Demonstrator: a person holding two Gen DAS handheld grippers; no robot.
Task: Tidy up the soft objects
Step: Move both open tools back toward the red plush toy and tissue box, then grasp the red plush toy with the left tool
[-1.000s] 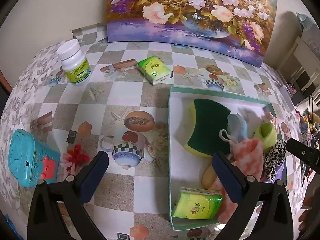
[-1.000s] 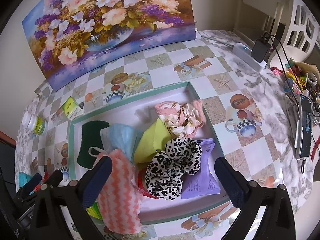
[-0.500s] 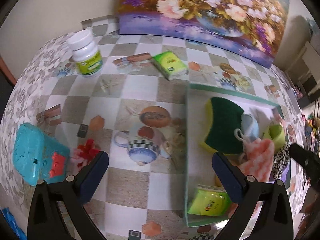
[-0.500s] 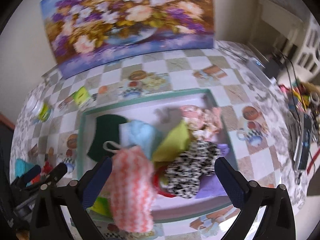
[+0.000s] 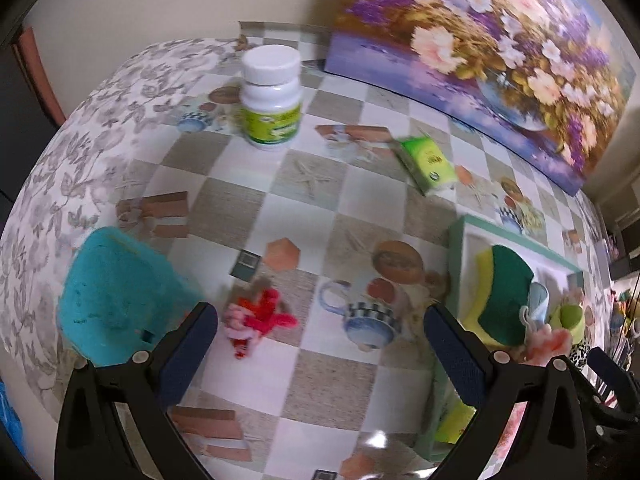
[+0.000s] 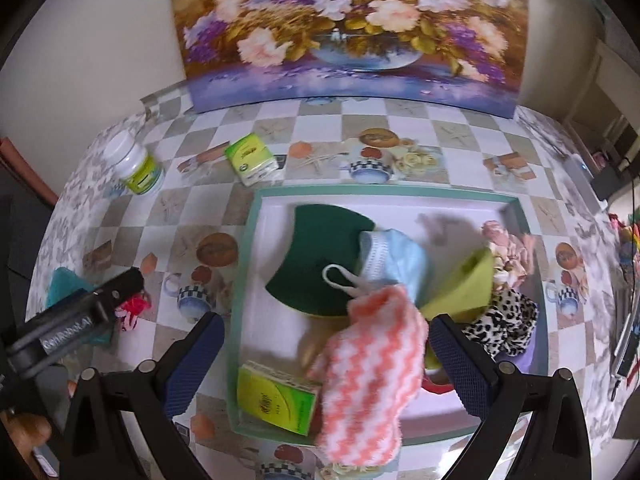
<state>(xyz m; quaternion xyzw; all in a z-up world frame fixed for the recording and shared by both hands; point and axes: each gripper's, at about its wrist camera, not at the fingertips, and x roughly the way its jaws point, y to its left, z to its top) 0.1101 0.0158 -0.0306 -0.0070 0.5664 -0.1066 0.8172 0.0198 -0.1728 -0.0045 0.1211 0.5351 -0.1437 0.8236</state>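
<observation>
A green-rimmed white tray (image 6: pixel 508 201) holds a green and yellow sponge (image 6: pixel 320 252), a blue face mask (image 6: pixel 394 256), a pink-and-white fuzzy cloth (image 6: pixel 372 376), a lime cloth (image 6: pixel 466 284), a leopard scrunchie (image 6: pixel 506 320), a pink scrunchie (image 6: pixel 508 244) and a green tissue pack (image 6: pixel 276 400). A red and pink hair tie (image 5: pixel 256 320) lies on the tablecloth, just ahead of my left gripper (image 5: pixel 320 344), which is open and empty. My right gripper (image 6: pixel 324 348) is open and empty above the tray's near side. A second green tissue pack (image 5: pixel 428 162) lies outside the tray.
A white pill bottle (image 5: pixel 272 96) stands at the far left of the table. A teal plastic box (image 5: pixel 116 296) sits left of the hair tie. A flower painting (image 6: pixel 348 28) leans on the back wall. Cables and clutter (image 6: pixel 624 344) lie at the right edge.
My left gripper has swung left, away from the tray, and now faces the hair tie and teal box. My right gripper has shifted left over the tray. Both stay open.
</observation>
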